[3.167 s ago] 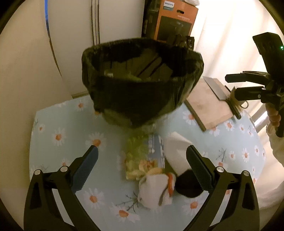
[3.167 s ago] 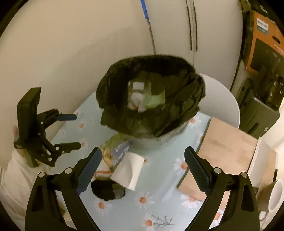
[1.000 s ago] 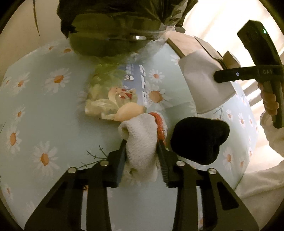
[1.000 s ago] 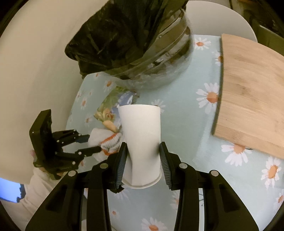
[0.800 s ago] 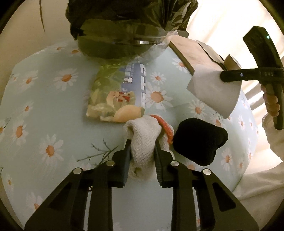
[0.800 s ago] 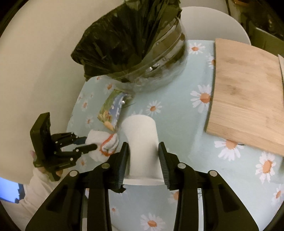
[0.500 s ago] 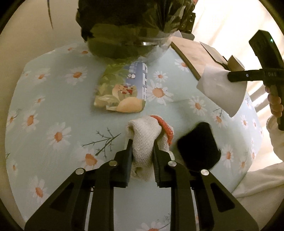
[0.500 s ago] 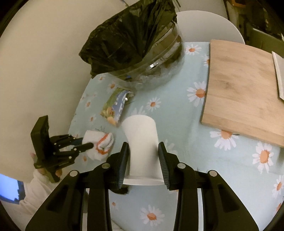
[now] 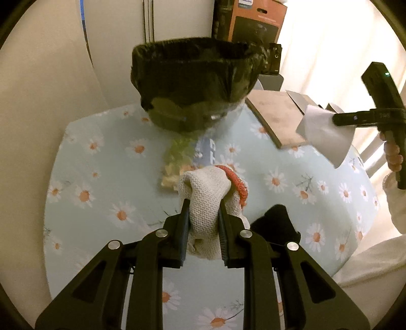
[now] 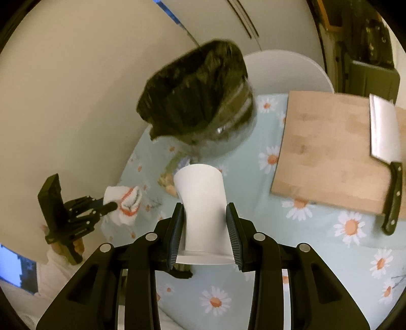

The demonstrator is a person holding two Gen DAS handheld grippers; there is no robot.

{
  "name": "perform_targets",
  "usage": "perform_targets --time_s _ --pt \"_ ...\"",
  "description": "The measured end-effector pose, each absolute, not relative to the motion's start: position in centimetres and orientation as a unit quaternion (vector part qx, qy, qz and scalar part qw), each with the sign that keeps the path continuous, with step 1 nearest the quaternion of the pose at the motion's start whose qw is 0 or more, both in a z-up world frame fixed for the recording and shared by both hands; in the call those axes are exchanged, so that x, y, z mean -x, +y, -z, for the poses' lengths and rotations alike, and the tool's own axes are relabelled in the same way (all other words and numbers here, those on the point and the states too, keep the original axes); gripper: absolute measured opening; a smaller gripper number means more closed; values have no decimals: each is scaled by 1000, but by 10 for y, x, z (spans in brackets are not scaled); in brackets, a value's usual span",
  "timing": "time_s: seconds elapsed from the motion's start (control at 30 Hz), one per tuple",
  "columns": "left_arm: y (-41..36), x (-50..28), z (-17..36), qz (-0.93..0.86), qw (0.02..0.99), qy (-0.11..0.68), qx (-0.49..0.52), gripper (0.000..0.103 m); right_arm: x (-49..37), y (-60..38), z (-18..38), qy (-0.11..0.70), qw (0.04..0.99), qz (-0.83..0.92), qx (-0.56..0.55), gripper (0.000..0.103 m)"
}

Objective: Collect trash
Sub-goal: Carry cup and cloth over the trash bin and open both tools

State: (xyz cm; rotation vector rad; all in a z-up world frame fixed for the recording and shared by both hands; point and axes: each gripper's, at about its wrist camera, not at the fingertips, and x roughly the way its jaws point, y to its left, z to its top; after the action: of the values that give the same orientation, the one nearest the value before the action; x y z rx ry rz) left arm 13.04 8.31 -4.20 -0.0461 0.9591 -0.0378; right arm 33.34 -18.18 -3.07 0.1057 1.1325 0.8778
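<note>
Left wrist view: left gripper (image 9: 202, 223) pinches a white knit glove (image 9: 206, 200) w/ a red-orange cuff, pads pressed on both sides after closing further a moment ago; glove hangs clear above the daisy tablecloth (image 9: 101, 182). Ahead sits the bin (image 9: 195, 83), lined w/ a black bag, at the far edge of the cloth. Snack wrapper (image 9: 182, 157) lies flat btwn bin and glove, partly hidden behind the glove. A black crumpled lump (image 9: 275, 223) rests on the cloth just right of the fingers; only a sliver of it peeks out under the cup in the other view. An orange box (image 9: 256, 22) stands behind the bin. Right wrist view: right gripper (image 10: 204, 228) clamps a white paper cup (image 10: 203, 200) on its side, closed base pointing fwd, rim toward the camera, up off the table. The cup blocks most of the wrapper. Seen only here: a cleaver (image 10: 385, 154) lying on the wooden cutting board (image 10: 327, 149), handle overhanging the near edge, and a white chair back (image 10: 284, 71) behind the bin. The bin's opening faces away, inside not visible.
</note>
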Motion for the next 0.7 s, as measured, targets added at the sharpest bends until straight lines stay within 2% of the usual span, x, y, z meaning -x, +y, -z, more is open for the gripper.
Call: perform_targets --time_s 0.3,0.7 --pt "93 -157 5 -6 904 428 -6 21 -340 -191 -24 454 781 -423 -69 32" --pt "107 -211 -42 -8 935 354 4 21 -366 -166 -73 406 804 -427 -80 32"
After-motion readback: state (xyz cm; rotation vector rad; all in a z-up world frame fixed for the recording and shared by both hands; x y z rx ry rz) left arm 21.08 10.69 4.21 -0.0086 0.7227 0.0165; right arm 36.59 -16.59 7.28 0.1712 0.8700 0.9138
